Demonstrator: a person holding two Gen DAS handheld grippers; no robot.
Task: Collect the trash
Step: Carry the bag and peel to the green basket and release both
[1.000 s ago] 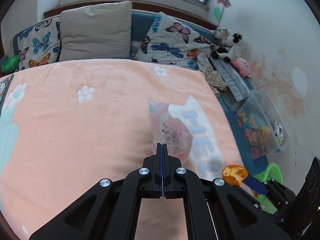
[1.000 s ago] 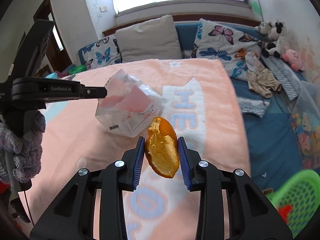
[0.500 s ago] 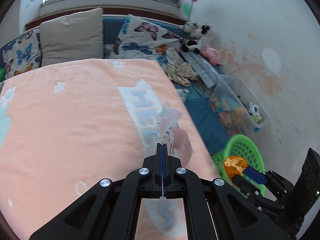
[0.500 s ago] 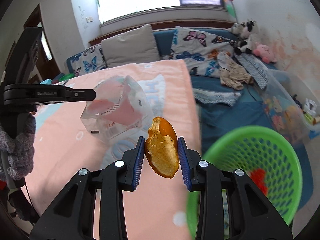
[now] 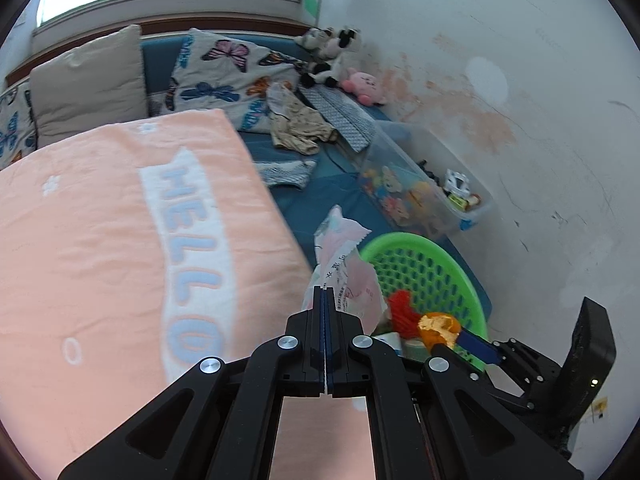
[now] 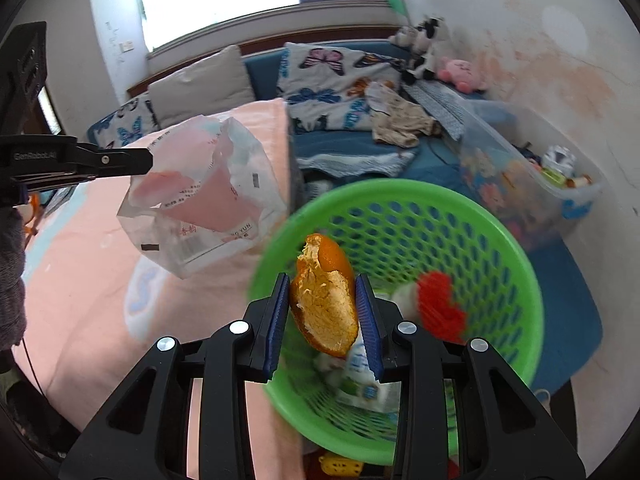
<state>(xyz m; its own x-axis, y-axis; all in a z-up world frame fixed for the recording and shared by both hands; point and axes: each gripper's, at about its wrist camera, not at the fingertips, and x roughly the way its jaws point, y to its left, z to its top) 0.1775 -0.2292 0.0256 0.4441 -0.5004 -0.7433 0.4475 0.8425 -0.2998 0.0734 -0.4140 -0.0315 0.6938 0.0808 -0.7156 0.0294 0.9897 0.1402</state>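
Your right gripper [image 6: 323, 312] has its blue-padded jaws clamped on a piece of orange peel [image 6: 325, 300], pinched across its narrow width so that its long axis runs straight out along the fingers; the orange skin shows at the far tip and the pale pith faces the camera. The peel hangs over the near rim of the green plastic basket [image 6: 516, 256], which spreads ahead of and to the right of those jaws, with a red item [image 6: 438, 304] and a white printed wrapper [image 6: 360, 376] lying inside it just beyond and below the fingertips. Your left gripper [image 5: 325, 304] has its jaws pressed together on the edge of a crumpled pink and white plastic bag [image 5: 348, 268]; the bag stands up and away from the fingertips, its long axis pointing forward toward a torn, serrated top. From the right wrist camera the bag [image 6: 200, 196] hangs open in the air to the left of the peel, over the edge of the peach blanket [image 5: 100, 240]. Left of your left jaws, that blanket shows the word HELLO. Farther ahead lie butterfly pillows [image 5: 236, 76], a heap of clothes [image 5: 298, 128], plush toys [image 5: 332, 56] and a clear storage bin [image 5: 424, 184] against the wall.
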